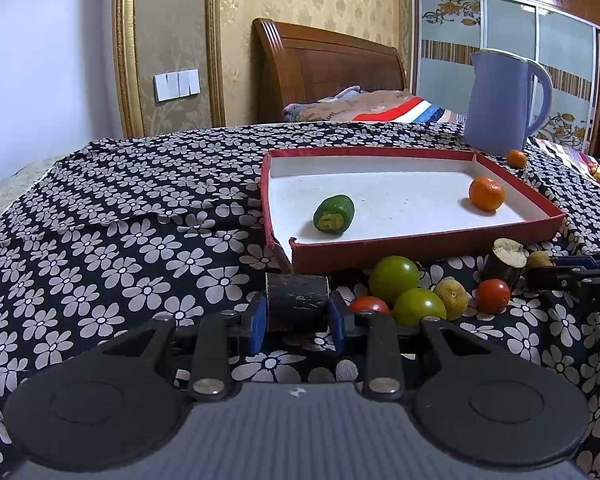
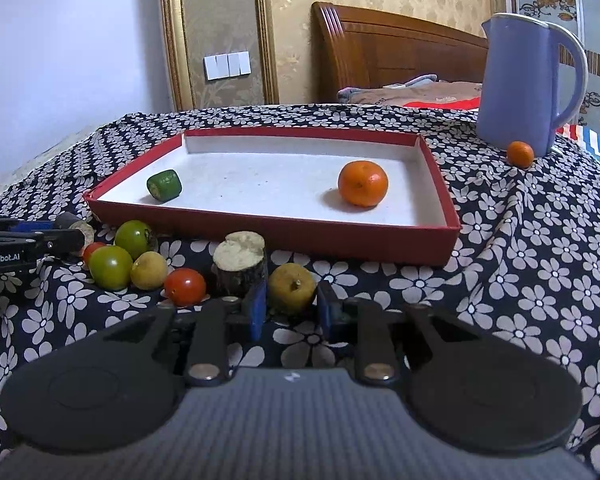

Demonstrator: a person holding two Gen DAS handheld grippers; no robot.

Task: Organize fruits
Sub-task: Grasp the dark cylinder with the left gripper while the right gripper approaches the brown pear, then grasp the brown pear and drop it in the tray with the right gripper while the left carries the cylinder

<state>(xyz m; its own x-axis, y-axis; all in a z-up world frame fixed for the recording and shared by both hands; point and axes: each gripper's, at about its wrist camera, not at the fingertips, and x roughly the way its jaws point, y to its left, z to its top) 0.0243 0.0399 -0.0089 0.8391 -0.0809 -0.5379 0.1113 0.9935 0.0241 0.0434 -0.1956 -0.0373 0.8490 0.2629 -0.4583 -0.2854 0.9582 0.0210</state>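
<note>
A: What does the left gripper (image 1: pixel 297 312) hold?

B: A dark cylindrical piece (image 1: pixel 297 295), lying on its side just in front of the red tray (image 1: pixel 420 246). It sits between the two blue pads (image 1: pixel 257 318), and both pads press against its ends, so the fingers are clamped on it.

A: And the right gripper (image 2: pixel 291 308)?

B: Its blue pads (image 2: pixel 257 309) close on a yellowish-brown round fruit (image 2: pixel 291 288) resting on the flowered cloth (image 2: pixel 520 260), one pad at each side, touching it. A cut stub (image 2: pixel 239 264) stands just left of that fruit, a red tomato (image 2: pixel 185 286) beside it.

A: What is already in the tray?

B: A green piece (image 2: pixel 164 185) near the left wall and an orange (image 2: pixel 363 183) toward the right. A smaller orange (image 2: pixel 519 154) lies outside, against the blue jug (image 2: pixel 524 84).
</note>
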